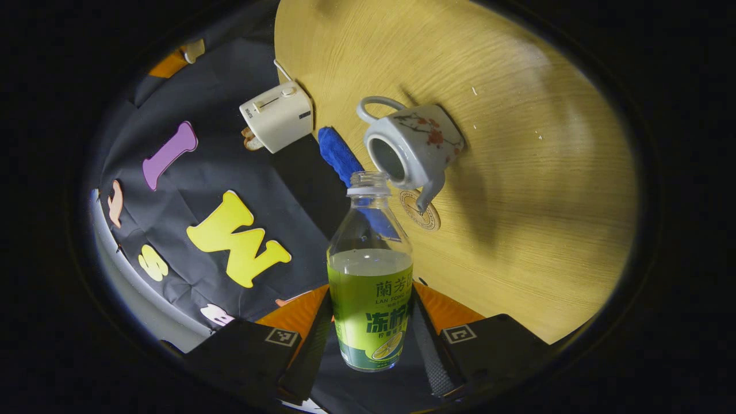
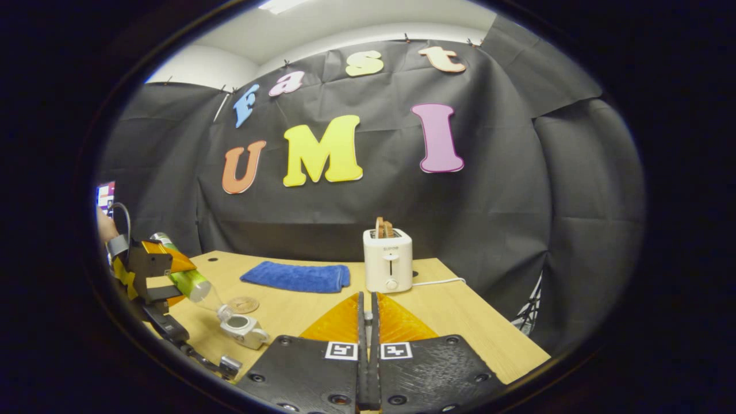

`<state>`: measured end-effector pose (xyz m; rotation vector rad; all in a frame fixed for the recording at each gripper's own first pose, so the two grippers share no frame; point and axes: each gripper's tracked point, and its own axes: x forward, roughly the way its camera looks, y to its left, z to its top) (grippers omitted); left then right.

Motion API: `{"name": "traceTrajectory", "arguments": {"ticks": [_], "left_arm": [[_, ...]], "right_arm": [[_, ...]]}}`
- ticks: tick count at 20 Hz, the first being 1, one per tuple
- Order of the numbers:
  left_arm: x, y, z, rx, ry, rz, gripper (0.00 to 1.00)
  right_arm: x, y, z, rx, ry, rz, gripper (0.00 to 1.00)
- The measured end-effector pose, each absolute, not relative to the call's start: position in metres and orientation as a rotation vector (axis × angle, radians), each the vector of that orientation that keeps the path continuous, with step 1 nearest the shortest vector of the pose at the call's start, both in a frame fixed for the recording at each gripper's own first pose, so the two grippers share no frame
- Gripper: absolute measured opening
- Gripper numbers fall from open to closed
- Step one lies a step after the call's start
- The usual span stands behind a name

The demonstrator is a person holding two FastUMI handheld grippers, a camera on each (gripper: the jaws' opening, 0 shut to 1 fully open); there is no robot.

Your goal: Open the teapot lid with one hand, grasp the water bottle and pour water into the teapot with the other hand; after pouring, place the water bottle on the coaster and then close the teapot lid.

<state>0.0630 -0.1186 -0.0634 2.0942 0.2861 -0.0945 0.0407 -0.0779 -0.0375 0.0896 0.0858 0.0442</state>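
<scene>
I've got the water bottle (image 1: 371,270) pinched between the left gripper's (image 1: 371,339) fingers at the bottom centre of the left gripper view, both pressing its labelled sides. It's uncapped, mouth right at the teapot's (image 1: 411,146) open top, just above centre. The coaster (image 1: 421,211) sits on the wooden table (image 1: 517,172) under the spout. Toaster (image 1: 277,117) and blue cloth (image 1: 339,154) lie to the upper left.

In the right gripper view, my right gripper (image 2: 368,345) at bottom centre has its fingers closed flat together; whether anything sits between them, I can't tell. At lower left the bottle (image 2: 192,282) tilts down over the teapot (image 2: 244,330).
</scene>
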Motion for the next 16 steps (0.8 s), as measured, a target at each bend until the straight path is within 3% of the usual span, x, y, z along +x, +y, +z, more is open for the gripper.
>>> {"name": "traceTrajectory", "arguments": {"ticks": [5, 9, 16], "left_arm": [[0.065, -0.112, -0.066, 2.007, 0.266, -0.107, 0.76], [0.067, -0.122, -0.082, 1.634, 0.228, -0.183, 0.75], [0.094, -0.146, -0.066, 0.982, 0.066, -0.203, 0.76]], "right_arm": [[0.040, -0.082, -0.037, 0.087, 0.086, 0.034, 0.00], [0.035, -0.091, -0.027, 0.090, 0.060, 0.015, 0.00], [0.026, -0.102, -0.011, 0.097, 0.027, -0.019, 0.00]]}}
